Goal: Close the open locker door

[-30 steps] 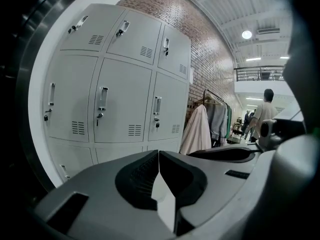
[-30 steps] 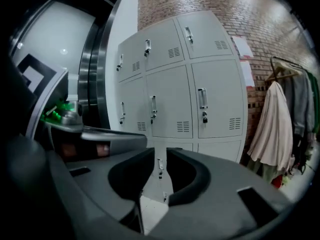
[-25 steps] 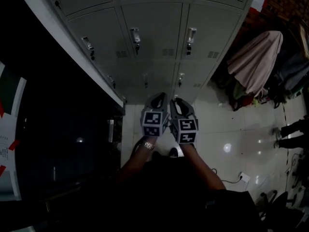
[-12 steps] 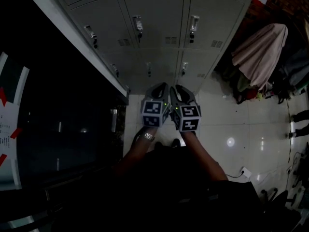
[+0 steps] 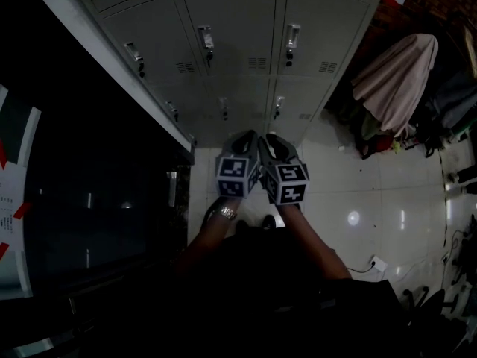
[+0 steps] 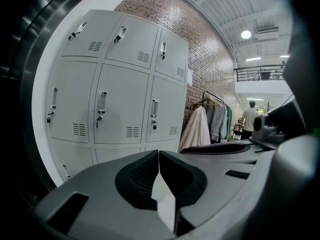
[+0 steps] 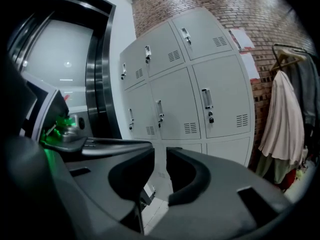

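Little changed in 1 s: left tongs (image 5: pixel 246 137) together, right tongs (image 5: pixel 274 140) apart, empty, both idle at 6 o'clock from lockers (image 5: pixel 253 43). Lockers all look shut; task probably done.

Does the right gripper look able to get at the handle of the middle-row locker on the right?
Probably, yes. Nothing stands between the right gripper and that handle, and its jaws are apart and empty. It hangs short of the lockers, so a reach forward seems needed.
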Demonstrator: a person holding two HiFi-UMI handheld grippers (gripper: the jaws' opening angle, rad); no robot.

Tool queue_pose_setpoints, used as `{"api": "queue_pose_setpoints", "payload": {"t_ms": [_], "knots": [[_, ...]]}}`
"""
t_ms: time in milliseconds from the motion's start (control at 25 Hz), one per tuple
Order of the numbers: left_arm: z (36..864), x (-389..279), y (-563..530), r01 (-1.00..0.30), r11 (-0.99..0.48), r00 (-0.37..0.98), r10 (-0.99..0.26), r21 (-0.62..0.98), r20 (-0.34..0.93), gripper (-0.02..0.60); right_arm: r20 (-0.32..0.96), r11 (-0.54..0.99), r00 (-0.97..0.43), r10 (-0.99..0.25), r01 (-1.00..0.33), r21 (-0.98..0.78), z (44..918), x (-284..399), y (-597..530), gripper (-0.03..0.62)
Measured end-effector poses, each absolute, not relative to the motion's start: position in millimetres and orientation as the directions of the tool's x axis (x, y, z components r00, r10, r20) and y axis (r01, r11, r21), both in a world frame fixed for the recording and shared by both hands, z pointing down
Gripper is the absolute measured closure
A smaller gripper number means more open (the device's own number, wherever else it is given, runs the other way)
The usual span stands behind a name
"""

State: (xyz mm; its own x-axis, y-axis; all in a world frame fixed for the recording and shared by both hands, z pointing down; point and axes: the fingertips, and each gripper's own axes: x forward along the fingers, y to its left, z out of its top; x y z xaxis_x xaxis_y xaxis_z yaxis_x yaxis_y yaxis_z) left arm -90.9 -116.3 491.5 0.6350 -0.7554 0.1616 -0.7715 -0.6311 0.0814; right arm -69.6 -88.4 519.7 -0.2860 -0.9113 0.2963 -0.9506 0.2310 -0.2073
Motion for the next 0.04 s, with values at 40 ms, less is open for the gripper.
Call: {"api": "queue_pose_setpoints", "payload": {"t_ms": [40], "knots": [[493.0,-90.3,-115.2,-0.769,-0.634,0.637,-0.753,0.080,0.164,0.578,0.296,0.232,-0.288,-0.911,-0.949,-0.212,520.3,-69.0,-87.3,0.514]]}}
